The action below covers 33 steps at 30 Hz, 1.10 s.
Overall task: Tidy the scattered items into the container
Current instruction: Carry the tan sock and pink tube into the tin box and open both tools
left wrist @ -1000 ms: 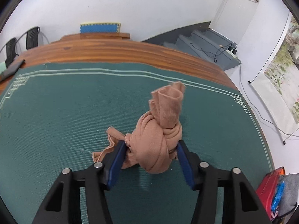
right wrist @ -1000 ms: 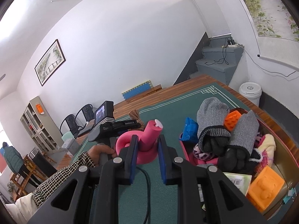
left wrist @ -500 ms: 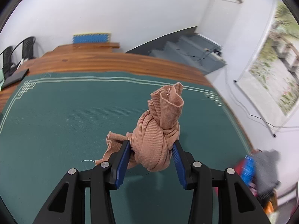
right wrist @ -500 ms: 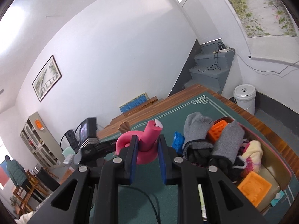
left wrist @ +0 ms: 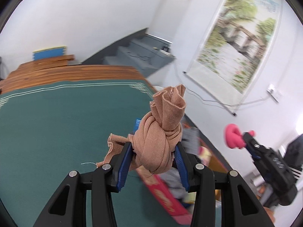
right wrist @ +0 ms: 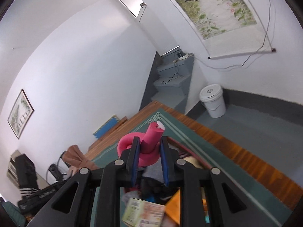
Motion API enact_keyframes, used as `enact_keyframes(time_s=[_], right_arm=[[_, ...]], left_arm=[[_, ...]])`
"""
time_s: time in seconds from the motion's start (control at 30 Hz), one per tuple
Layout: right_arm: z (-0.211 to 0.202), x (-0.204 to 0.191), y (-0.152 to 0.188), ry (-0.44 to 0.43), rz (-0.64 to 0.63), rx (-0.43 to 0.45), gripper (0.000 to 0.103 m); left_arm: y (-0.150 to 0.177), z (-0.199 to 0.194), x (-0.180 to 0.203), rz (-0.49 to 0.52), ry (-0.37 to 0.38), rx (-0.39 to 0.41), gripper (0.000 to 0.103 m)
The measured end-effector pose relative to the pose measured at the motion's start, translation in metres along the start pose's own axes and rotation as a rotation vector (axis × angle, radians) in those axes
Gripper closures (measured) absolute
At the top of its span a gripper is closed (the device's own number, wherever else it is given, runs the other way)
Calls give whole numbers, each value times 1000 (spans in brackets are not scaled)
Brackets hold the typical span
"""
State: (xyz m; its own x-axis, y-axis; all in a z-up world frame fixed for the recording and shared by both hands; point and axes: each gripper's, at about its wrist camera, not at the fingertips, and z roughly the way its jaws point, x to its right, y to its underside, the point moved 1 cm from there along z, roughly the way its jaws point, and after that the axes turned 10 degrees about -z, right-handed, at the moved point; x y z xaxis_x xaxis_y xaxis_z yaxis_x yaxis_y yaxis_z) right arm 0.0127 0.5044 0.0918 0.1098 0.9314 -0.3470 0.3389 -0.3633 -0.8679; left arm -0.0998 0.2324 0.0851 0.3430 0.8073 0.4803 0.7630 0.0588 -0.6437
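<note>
Left gripper [left wrist: 153, 158] clamps the knotted tan cloth [left wrist: 159, 141], lifted off the green mat [left wrist: 56, 117], with the red bin [left wrist: 164, 194] blurred below at 5 o'clock. Right gripper [right wrist: 149, 158] pinches the pink foam knot [right wrist: 145, 147], held up above the bin's jumbled contents at 6 o'clock.

one knotted tan cloth [left wrist: 157, 141], one pink foam knot [right wrist: 145, 147], one white bucket [right wrist: 213, 100], two tools
</note>
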Motion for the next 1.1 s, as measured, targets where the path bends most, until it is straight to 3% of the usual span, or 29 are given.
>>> enact_keyframes(time_s=[0.27,0.57,0.7,0.77,0.87,0.93,0.97,1.0,1.1], right_arm=[[-5,15,15,77,-103,-104,80],[17,11,44,77,-230,-245,80],[22,10,49,99,-273,-255,80],[21,9,49,108,-292,-253,79],[19,7,49,135,-315,-247,68],[15,7,48,137,-323,-244,50],[12,6,49,139,-327,-241,31],[8,6,49,150,-336,-230,21],[-5,3,47,148,-357,-204,21]], left_arm=[[14,32,43,44,65,-69,57],[34,78,60,99,24,-150,56],[41,89,63,132,14,-166,56],[43,92,68,162,-7,-167,50],[47,95,70,169,-24,-187,41],[47,94,68,147,-13,-198,41],[47,91,68,144,-9,-194,41],[47,89,68,143,-5,-190,41],[46,75,71,155,6,-156,41]])
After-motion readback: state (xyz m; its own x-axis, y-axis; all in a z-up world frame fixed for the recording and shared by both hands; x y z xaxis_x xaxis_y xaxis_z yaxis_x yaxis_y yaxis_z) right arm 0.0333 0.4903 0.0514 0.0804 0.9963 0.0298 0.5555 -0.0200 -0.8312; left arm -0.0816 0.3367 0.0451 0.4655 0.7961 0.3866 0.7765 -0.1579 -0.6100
